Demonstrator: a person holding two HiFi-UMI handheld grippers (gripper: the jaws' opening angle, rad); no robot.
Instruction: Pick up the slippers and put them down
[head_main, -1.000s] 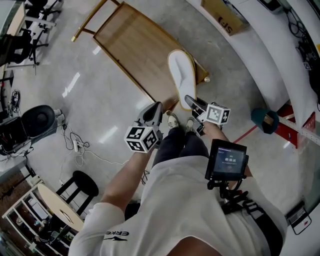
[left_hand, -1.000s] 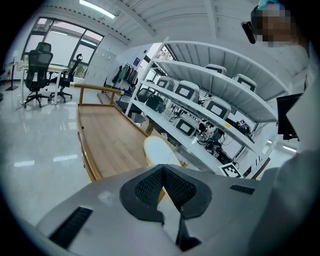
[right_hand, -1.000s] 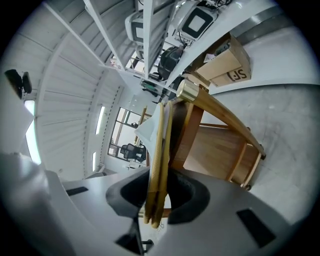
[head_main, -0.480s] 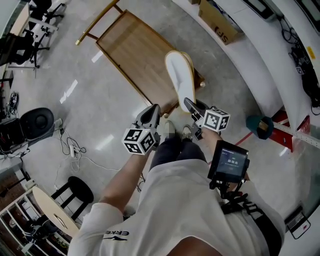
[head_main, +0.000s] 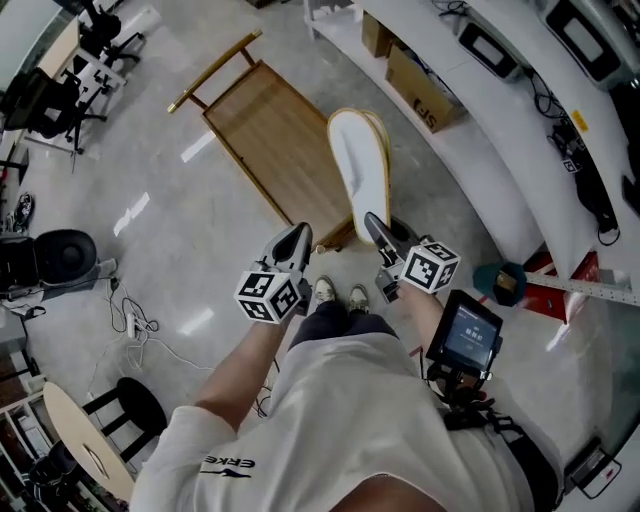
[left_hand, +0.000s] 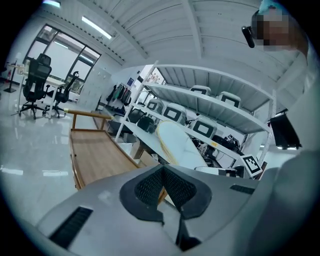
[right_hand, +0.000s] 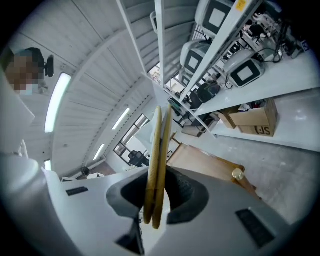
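1. The right gripper is clamped on the slippers. Its own view shows two tan-edged soles pressed flat together between the pads.
2. The left gripper is clenched on nothing, and its pads meet with no gap.
3. Change noted: against the head views of a second ago, both grippers stand higher. The floor and the person's shoes sit further below them.
4. The slippers have come up with the right gripper. They now project from its jaws toward 12 o'clock in the head view, clear of the floor and over the near end of the wooden platform.
5. The platform lies toward 11 o'clock from the grippers, and the white shelving runs from 1 to 3 o'clock.
6. Judgement: the pick-up is complete and the put-down is outstanding. With the pair held by one end only, the free end could swing or the two soles could slide apart.
7. Limits of view:
   - The head view shows only one white face of the pair, and the second slipper is behind it.
   - The gripped end is buried in the jaws, so heel or toe cannot be told.
   - The person's torso covers the floor directly below.
   - No placing spot is marked.
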